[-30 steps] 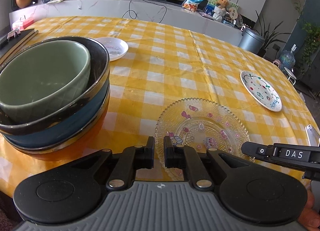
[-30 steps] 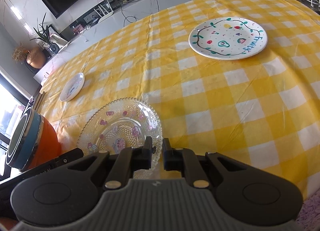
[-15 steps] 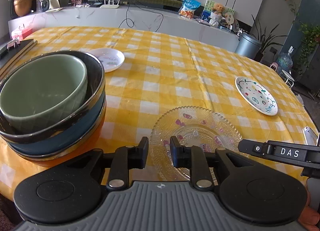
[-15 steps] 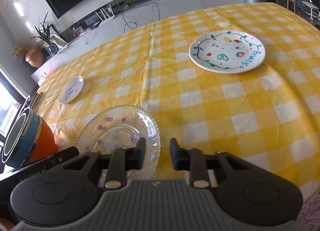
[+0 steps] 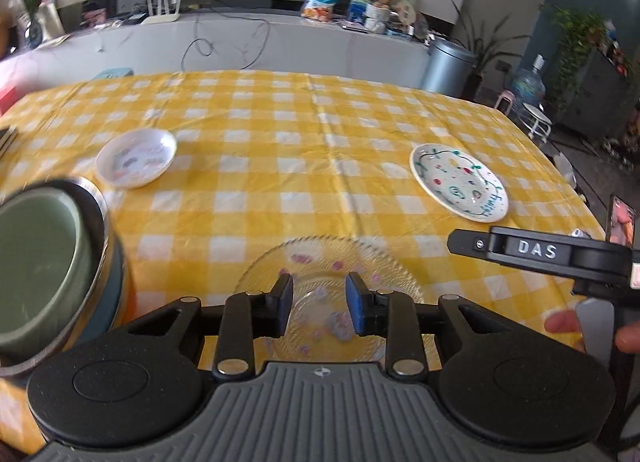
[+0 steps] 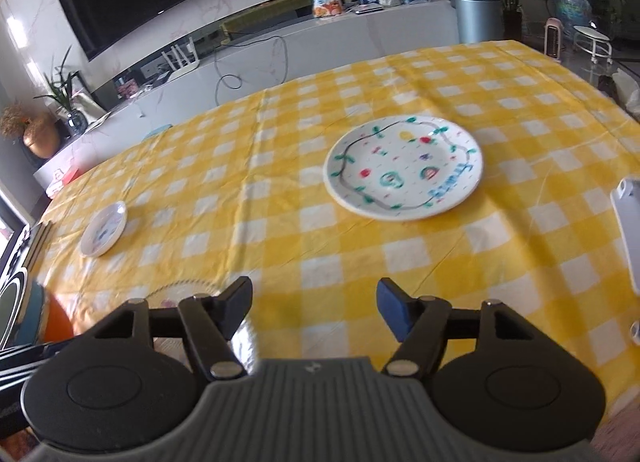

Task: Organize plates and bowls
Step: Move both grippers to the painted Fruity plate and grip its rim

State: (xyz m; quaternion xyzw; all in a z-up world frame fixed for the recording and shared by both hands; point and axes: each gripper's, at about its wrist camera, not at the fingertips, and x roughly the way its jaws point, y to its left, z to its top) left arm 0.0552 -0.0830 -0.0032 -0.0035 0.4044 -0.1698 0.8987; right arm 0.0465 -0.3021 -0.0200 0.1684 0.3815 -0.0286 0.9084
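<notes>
On the yellow-checked bench [image 5: 304, 181], the bowls are already nested at the left edge, green bowl [image 5: 36, 270] innermost in the bowl stack [image 5: 108, 262], while three plates lie apart: glass plate [image 5: 332, 282] at the near edge, small white dish [image 5: 136, 157] far left, fruit-print plate [image 6: 404, 171] to the right. Left hand-held gripper [image 5: 318, 302] hovers over the glass plate, fingers parted, holding nothing. Right hand-held gripper [image 6: 314, 302] is spread wide and empty, facing the fruit-print plate, probably the next pickup for stacking.
</notes>
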